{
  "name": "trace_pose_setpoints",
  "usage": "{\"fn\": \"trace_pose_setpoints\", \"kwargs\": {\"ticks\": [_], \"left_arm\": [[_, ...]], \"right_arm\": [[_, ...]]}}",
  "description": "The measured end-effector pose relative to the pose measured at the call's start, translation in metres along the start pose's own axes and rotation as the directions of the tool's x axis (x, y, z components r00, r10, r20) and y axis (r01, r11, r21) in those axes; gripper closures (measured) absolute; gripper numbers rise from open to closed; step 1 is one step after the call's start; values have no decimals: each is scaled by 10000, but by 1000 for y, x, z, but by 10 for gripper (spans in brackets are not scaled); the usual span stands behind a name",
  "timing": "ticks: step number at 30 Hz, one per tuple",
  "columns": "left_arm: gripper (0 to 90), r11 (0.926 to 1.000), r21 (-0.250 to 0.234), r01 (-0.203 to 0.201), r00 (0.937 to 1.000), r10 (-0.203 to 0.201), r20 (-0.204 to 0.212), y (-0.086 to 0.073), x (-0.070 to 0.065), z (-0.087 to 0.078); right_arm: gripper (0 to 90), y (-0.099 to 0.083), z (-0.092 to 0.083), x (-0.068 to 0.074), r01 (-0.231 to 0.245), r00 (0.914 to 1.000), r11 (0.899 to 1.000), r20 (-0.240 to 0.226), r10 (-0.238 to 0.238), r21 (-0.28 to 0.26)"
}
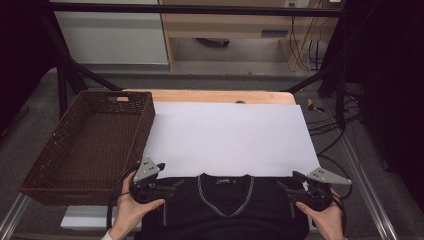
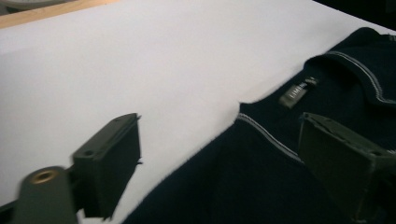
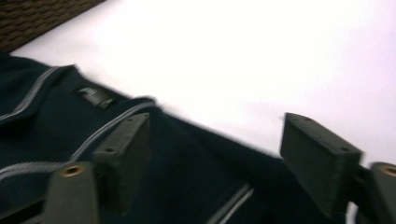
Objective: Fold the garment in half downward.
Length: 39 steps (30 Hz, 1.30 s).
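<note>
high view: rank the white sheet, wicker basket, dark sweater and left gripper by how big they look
1. white sheet
2. wicker basket, a little smaller in the picture
3. dark sweater, though the bottom edge of the view cuts it off, so its true rank is unsure
4. left gripper, clearly smallest

Only one piece of writing turns up from where I sit. A small dark neck label [image 2: 295, 93] is sewn inside the collar of the dark sweater [image 2: 261, 186], and it carries pale lettering. In the left gripper view I can see one short word in capitals, but it is too blurred and tilted for me to spell out. In the right gripper view the same label [image 3: 95, 96] is a smeared pale mark. In the high view it is a tiny light dash [image 1: 225, 179] at the back of the neckline. I read no numbers, brands or signs elsewhere.
</note>
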<state>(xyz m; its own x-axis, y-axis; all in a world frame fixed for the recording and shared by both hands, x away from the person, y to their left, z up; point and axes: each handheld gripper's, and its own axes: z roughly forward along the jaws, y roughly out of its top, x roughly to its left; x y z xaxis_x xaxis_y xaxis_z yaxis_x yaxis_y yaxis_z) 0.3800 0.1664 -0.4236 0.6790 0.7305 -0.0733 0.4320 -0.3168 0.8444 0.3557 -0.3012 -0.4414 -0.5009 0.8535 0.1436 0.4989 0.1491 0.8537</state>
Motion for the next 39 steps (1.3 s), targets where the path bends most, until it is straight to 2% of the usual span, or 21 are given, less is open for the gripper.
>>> {"fn": "trace_pose_setpoints", "kwargs": {"ticks": [2,6,10,12,15,18,25,28,33,36,39], "left_arm": [[76,9998,91,171,9999,-171,-13,2,5,8],[64,9989,432,205,9994,-193,-286,0,12,24],[65,9968,794,41,9998,-23,-221,-7,17,33],[68,9946,1034,-28,9995,61,-319,-11,19,37],[136,9905,1374,-28,9996,68,-282,-15,23,41],[216,9846,1747,-30,9991,104,-413,-18,26,44],[403,9757,2190,-87,9993,161,-324,-23,30,47],[456,9698,2437,-96,9998,142,-171,-25,30,50],[556,9674,2523,-225,9996,174,224,-25,27,50],[595,9619,2714,-324,9987,208,454,-25,23,48],[623,9565,2871,-509,9980,381,502,-24,19,47]], "right_arm": [[201,4,6,-3,-44,10000,10000,30,44,-31],[150,10,16,-7,-204,9998,9998,-46,204,-60],[107,9,21,-8,-206,9998,9997,-43,207,103],[104,7,22,-8,-262,9996,9996,-98,262,88],[100,4,21,-8,-256,9996,9996,-111,256,83],[101,1,21,-7,-233,9997,9996,-119,235,159],[103,-1,22,-8,-312,9994,9990,-116,316,323],[103,-1,21,-10,-358,9993,9989,-116,362,312],[103,-1,19,-13,-438,9990,9985,52,436,338],[103,-1,19,-14,-423,9990,9984,134,419,378],[105,-1,18,-17,-445,9986,9981,303,433,418]]}}
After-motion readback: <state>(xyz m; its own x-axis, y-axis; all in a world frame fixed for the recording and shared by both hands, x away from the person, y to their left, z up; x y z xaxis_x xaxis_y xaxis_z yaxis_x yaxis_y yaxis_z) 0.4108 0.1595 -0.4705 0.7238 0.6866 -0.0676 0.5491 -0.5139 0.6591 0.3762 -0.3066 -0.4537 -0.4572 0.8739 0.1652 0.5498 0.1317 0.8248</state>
